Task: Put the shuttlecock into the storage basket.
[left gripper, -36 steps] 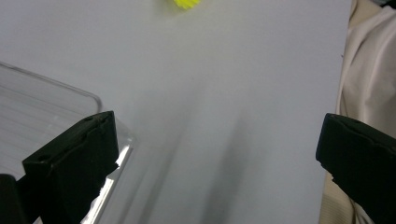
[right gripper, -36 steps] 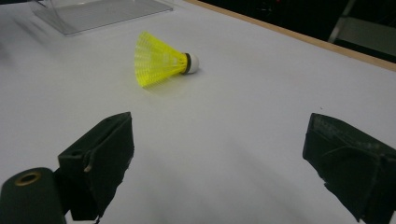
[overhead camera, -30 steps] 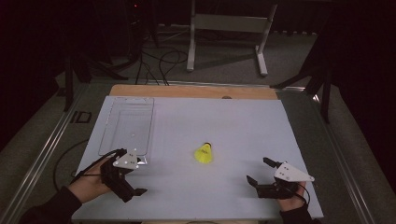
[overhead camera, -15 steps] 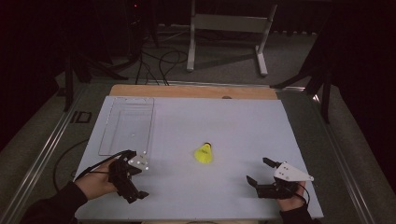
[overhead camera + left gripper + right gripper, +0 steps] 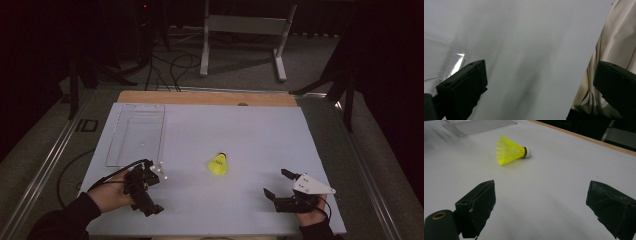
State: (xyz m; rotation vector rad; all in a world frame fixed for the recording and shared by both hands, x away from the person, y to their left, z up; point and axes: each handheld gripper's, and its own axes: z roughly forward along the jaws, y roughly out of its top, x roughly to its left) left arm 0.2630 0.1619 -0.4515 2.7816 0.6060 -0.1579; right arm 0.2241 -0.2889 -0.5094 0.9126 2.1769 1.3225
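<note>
A yellow shuttlecock (image 5: 218,165) with a white cork lies on its side near the middle of the white table (image 5: 240,130). In the right gripper view the shuttlecock (image 5: 510,150) lies ahead and to the left of my open right gripper (image 5: 541,205), well apart from it. That right gripper (image 5: 276,183) rests at the front right, empty. My left gripper (image 5: 149,202) is held at the front left, open and empty, turned towards the table's front edge. Between the jaws of the left gripper (image 5: 541,82) there is bare table.
A clear flat tray (image 5: 135,135) lies at the back left; its corner (image 5: 441,60) shows beside my left jaw. Beige cloth of the person's clothing (image 5: 614,50) hangs past the table edge. A wooden strip (image 5: 210,98) borders the far side. A metal stand (image 5: 240,30) and cables are on the floor beyond.
The left hand has shifted a little to the right and turned its gripper towards the front edge. The right gripper and the shuttlecock have stayed put.
</note>
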